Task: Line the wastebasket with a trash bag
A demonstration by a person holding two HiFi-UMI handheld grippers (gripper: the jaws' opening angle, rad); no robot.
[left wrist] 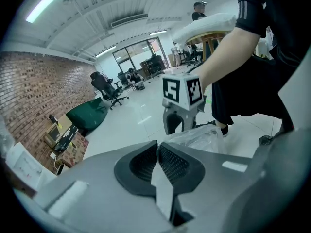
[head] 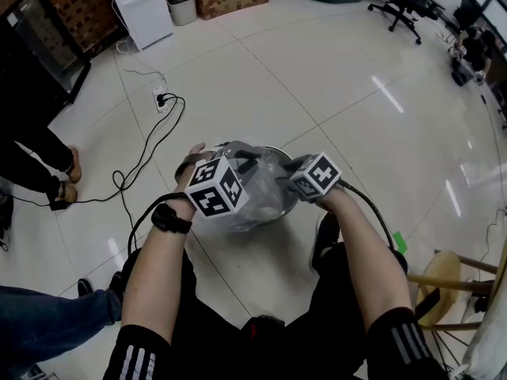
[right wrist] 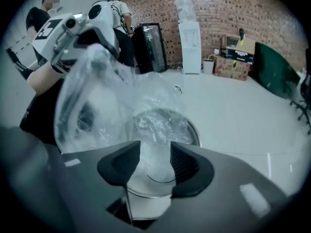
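Left gripper (left wrist: 158, 154) closed, right gripper (right wrist: 155, 154) parted.

The trash bag (head: 255, 163) drapes over the wastebasket (head: 277, 204) — left gripper (left wrist: 158, 152) at its left, right gripper (right wrist: 155, 161) at its right, stool (head: 444, 275) farther right, power strip (head: 161, 99) behind-left

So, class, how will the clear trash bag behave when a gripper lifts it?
Probably floppy: the trash bag hangs crumpled and folded from the shut left gripper. Likely very light: its film is thin enough that the wastebasket rim shows through. Possibly slippery, as its surface looks glossy.
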